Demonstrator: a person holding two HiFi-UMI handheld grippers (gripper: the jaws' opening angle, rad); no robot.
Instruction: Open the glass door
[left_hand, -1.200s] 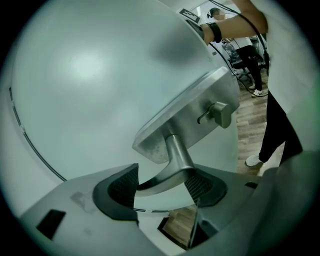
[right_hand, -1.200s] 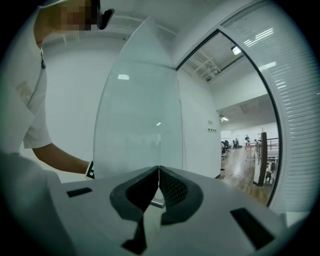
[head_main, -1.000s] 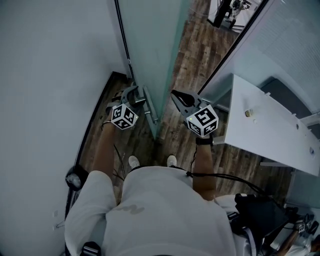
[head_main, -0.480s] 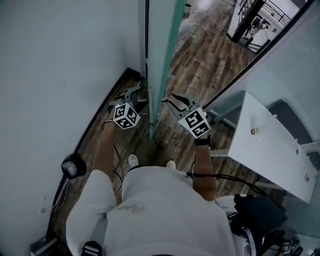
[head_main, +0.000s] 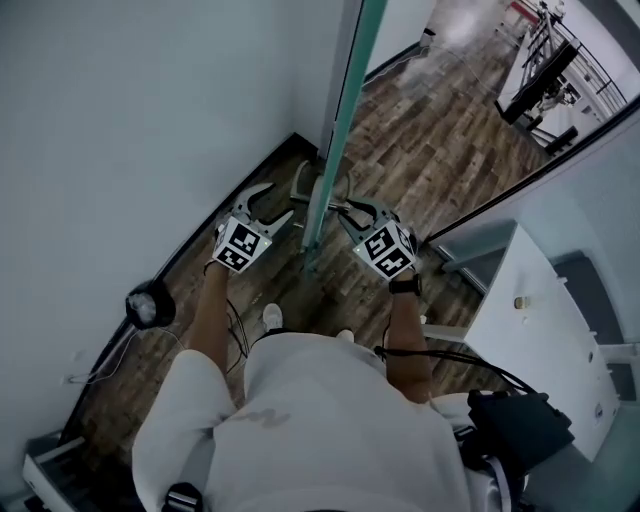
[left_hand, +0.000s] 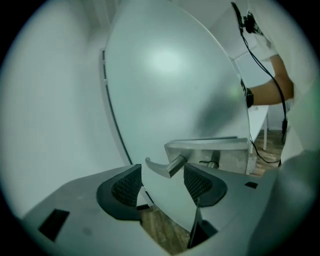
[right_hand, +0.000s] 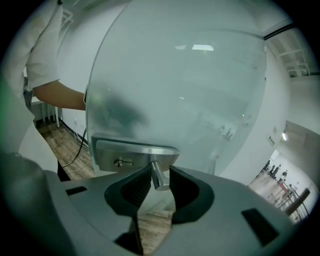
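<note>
The frosted glass door (head_main: 345, 100) stands edge-on in the head view, between my two grippers. My left gripper (head_main: 272, 203) is on its left side, my right gripper (head_main: 350, 210) on its right. In the left gripper view the door (left_hand: 175, 75) carries a metal lever handle (left_hand: 165, 167). Its tip lies between the open left gripper (left_hand: 162, 185) jaws, with gaps on both sides. In the right gripper view the other lever handle (right_hand: 159, 179) juts from a lock plate (right_hand: 132, 155). The right gripper (right_hand: 159, 187) is shut on it.
A white wall (head_main: 120, 120) runs close along the left. A white desk (head_main: 560, 330) stands at the right, with a black bag (head_main: 510, 420) below it. A round black object (head_main: 145, 305) and cables lie on the wood floor (head_main: 430, 150) by the wall.
The door has swung from angled to edge-on in the head view. Both grippers moved in to the handles on either side, and the right jaws closed on the lever.
</note>
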